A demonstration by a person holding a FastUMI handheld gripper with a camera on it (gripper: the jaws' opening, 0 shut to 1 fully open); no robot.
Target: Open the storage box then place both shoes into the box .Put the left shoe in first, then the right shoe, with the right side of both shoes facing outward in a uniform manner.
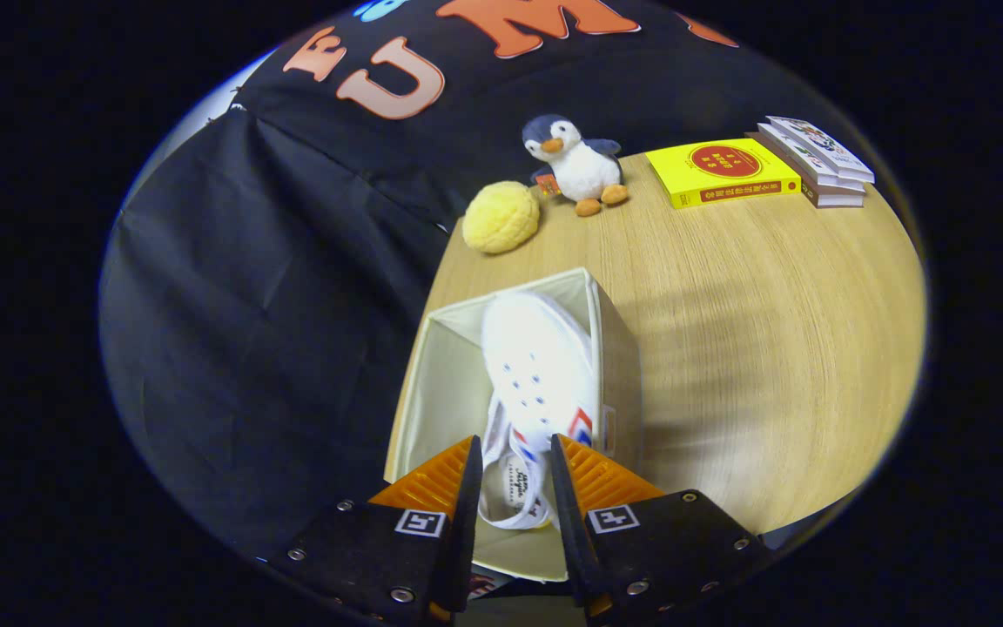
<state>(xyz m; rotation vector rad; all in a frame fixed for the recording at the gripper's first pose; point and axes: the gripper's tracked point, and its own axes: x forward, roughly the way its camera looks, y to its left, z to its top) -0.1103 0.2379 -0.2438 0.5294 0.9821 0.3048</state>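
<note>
Gripping a white shoe (541,374) over the open box (432,392), gripper (512,475) jaws narrow | yellow book (722,172) | wooden table (771,348)

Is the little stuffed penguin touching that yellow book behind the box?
Apart. In the gripper view a strip of bare wooden table shows plainly between the penguin and the yellow book. The gripper holds a white shoe over the box.

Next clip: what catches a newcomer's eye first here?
The white shoe, gripped at its heel end between the tongs, hangs into the open storage box at the table's edge. Beyond it sit a plush penguin, a yellow ball and a yellow book.
</note>
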